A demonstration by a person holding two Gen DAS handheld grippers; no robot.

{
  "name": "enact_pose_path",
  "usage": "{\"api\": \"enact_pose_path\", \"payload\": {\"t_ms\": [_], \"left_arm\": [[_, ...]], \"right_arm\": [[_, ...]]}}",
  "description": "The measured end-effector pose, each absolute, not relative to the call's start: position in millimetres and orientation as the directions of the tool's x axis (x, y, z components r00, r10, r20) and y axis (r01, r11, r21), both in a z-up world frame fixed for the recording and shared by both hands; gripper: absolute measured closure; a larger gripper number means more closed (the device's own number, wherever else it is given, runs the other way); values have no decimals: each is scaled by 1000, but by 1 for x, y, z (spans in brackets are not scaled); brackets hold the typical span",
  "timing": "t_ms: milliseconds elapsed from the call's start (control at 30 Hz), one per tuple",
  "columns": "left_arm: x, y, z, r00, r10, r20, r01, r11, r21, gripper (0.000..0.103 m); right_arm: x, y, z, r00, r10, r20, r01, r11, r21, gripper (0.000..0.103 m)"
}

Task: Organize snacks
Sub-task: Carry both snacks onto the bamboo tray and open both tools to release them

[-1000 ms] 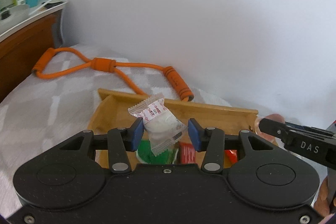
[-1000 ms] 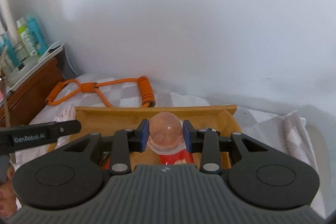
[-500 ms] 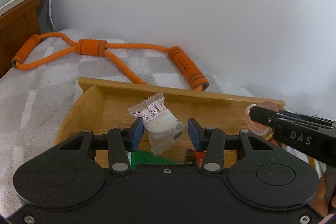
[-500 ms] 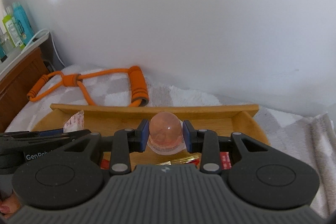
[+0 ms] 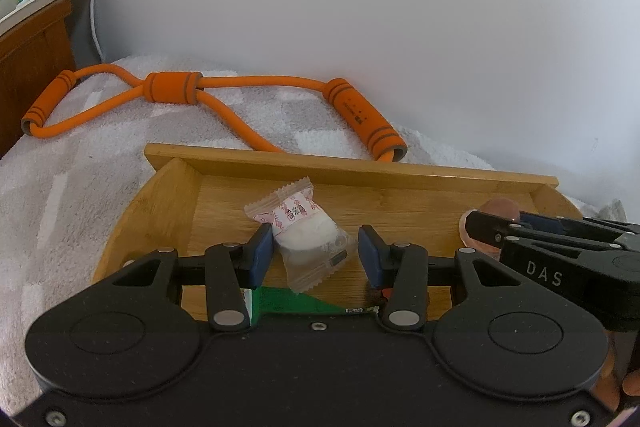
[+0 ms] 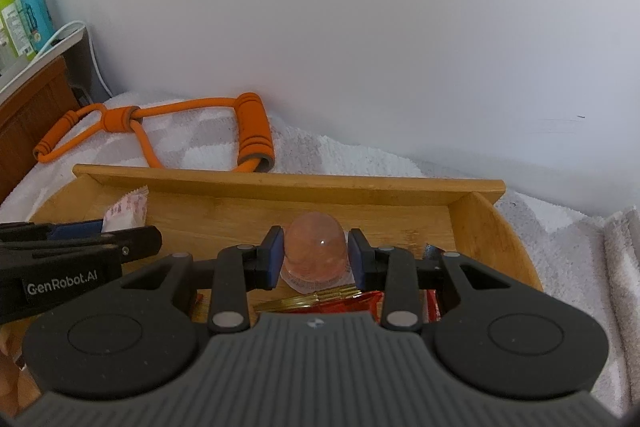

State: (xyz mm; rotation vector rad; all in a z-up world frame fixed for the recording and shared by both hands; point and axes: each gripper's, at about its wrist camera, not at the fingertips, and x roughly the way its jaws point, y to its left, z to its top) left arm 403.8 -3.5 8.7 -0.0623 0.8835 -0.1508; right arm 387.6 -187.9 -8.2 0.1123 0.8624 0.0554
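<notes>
Tray [image 5: 352, 167]: wrappers at near edge; left gripper [image 5: 316, 253] grasps candy [image 5: 308, 231], right gripper [image 6: 316, 253] grasps jelly [image 6: 316, 243], both unplaced.

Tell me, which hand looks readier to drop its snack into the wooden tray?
Probably left: the left gripper holds its wrapped candy over bare tray floor, while the right gripper's jelly cup hangs above red packets.

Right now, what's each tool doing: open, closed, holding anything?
Left tool: closed on the wrapped white candy, over the wooden tray.
Right tool: closed on the pink jelly cup, over the same tray.
</notes>
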Motion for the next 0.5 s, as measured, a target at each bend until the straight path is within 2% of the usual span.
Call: {"api": "enact_pose_path", "payload": {"t_ms": [133,300,500], "left_arm": [[403,-5,8,629,-153,-762,115,988,-104,59],[399,-14,6,639,-126,-759,165,986,-25,59],[398,-17,5,645,-112,-756,163,987,-7,59]], "right_arm": [[388,-188,-9,647,99,-756,-2,992,127,64],[390,-186,-9,634,94,-767,-23,994,103,64],[392,-184,-8,627,86,-774,-27,996,88,63]]}}
